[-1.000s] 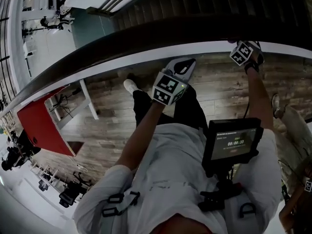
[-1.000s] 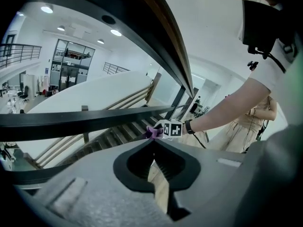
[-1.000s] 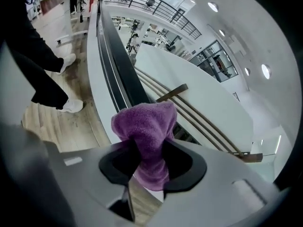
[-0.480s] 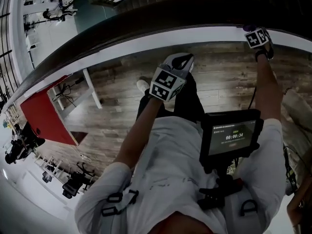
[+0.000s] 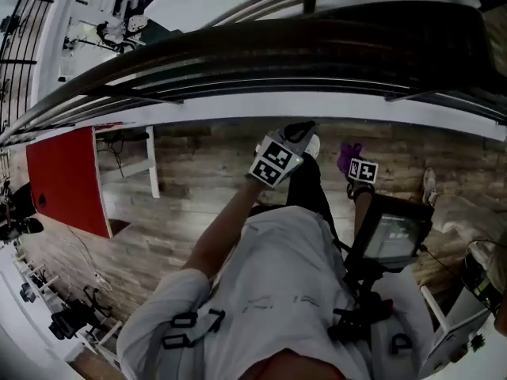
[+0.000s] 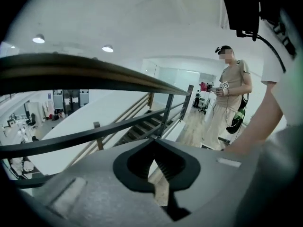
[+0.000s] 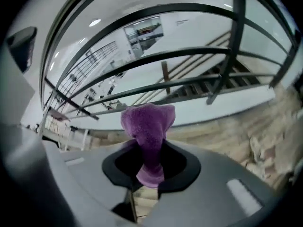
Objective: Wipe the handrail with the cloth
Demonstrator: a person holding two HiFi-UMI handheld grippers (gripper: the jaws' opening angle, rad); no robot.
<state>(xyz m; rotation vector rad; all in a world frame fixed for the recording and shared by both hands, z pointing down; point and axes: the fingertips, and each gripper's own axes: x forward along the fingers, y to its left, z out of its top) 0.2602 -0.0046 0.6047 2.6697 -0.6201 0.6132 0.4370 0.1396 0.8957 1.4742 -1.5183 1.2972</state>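
my right gripper (image 7: 150,169) has dropped off the handrail (image 5: 261,42) toward my chest, jaws clamped on the purple cloth (image 7: 147,124), left gripper (image 6: 154,164) closed on nothing, so i'd lift the cloth back and press it flat along the rail.

The low end of the cloth (image 7: 147,126) hides inside the right tongs (image 7: 149,167), and the handrail (image 5: 277,38) runs off at 9 and 3 o'clock.

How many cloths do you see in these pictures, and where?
1. The purple cloth is clamped in the right gripper, apart from the handrail. The left gripper is shut and holds nothing. No other cloth shows; one could be hidden.
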